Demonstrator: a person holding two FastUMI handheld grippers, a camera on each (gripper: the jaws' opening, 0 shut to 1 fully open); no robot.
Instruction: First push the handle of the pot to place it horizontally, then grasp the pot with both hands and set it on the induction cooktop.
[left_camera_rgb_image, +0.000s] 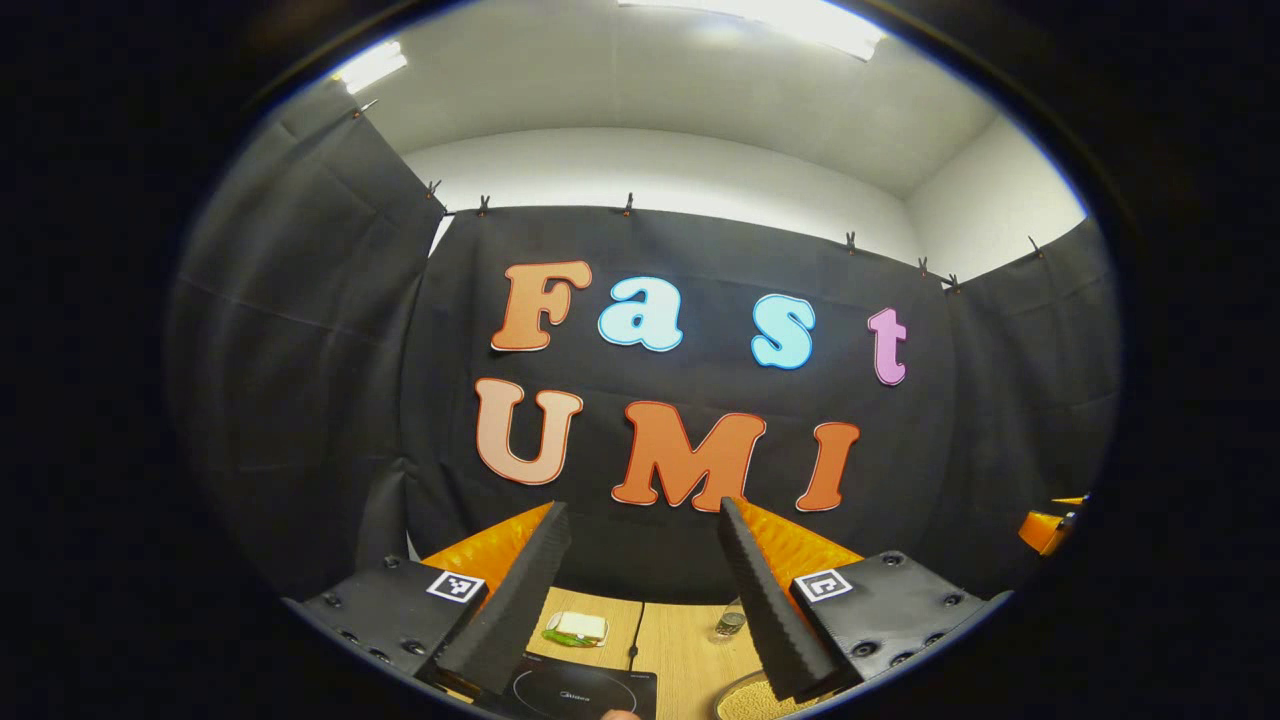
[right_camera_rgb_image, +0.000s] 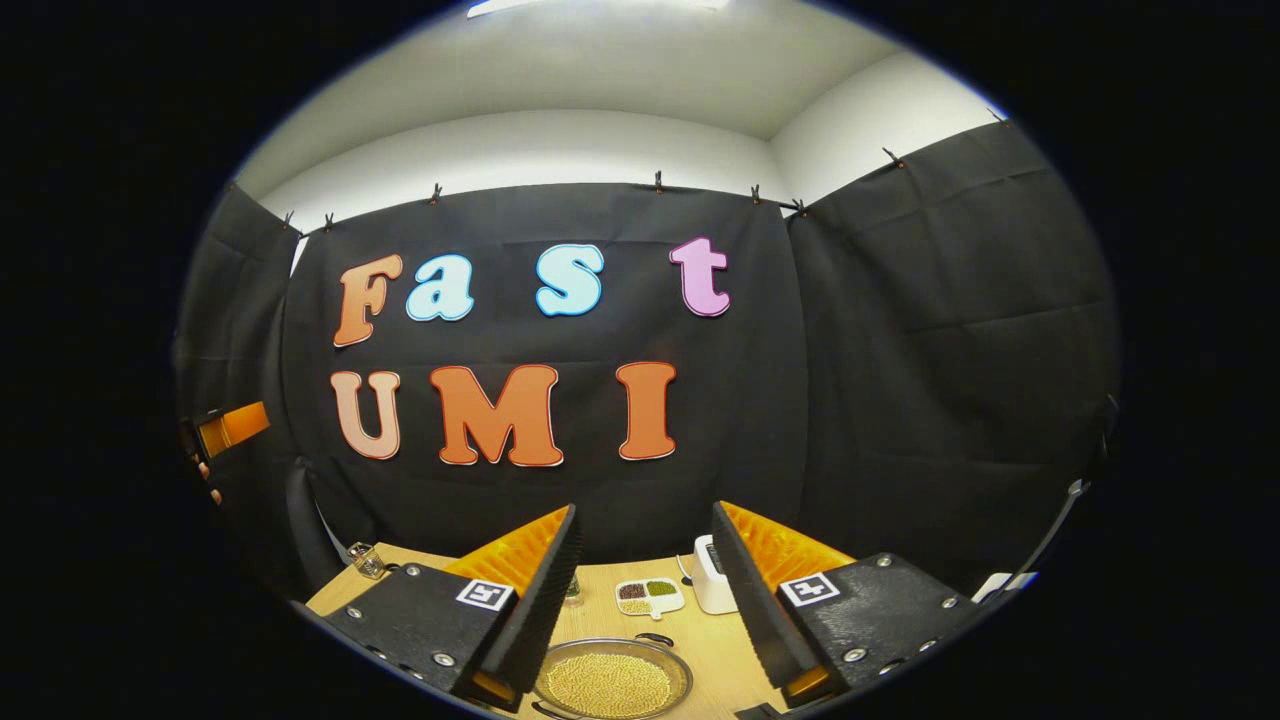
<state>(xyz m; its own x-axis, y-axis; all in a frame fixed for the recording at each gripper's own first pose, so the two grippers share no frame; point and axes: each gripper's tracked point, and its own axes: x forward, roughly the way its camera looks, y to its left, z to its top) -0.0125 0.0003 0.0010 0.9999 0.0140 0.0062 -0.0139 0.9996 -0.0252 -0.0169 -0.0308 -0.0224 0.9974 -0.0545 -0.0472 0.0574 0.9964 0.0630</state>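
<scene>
The left gripper is held high with its two fingers spread and nothing between them. Below it on the table lies one cooktop, with the pot just to its right. The right gripper is also spread wide and bare; one pot of small yellow grains sits under it, beyond that one divided dish and one white box.
</scene>
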